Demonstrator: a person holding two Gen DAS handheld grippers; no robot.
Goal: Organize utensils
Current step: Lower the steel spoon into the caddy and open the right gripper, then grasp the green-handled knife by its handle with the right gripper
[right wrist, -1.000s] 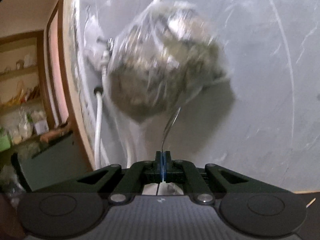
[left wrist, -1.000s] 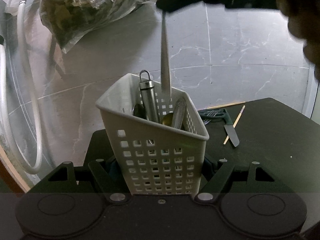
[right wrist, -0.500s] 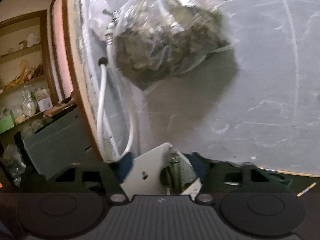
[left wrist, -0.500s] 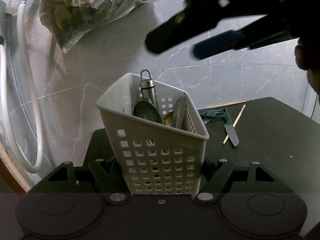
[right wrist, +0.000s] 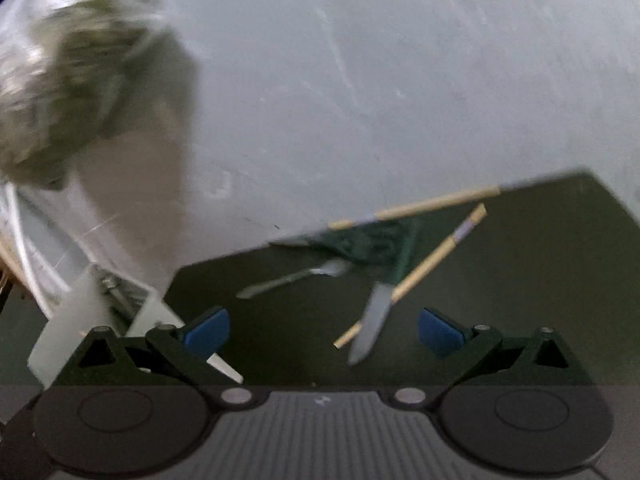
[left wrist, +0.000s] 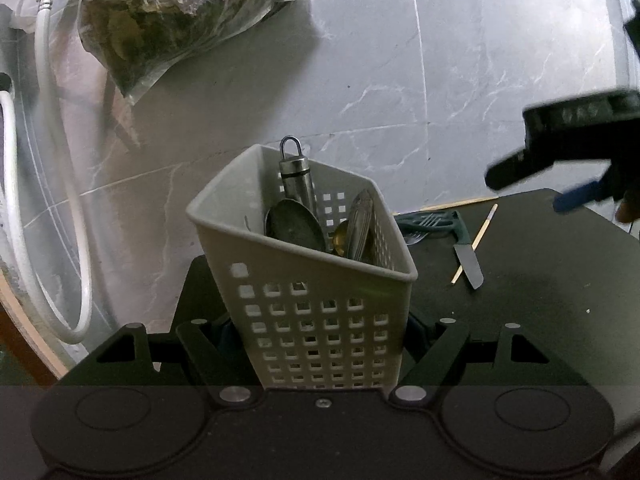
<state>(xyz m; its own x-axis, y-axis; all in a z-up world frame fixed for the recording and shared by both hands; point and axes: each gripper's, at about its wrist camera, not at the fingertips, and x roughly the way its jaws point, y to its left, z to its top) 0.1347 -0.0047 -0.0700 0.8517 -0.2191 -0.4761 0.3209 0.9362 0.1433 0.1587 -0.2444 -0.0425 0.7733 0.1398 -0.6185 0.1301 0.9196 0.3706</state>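
White plastic basket sits clamped in the left gripper; right gripper, at three o'clock, just opened, holds nothing.

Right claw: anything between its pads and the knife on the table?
No. In the right wrist view, the right claw is open and empty; only bare dark table lies before the knife, which crosses a chopstick.
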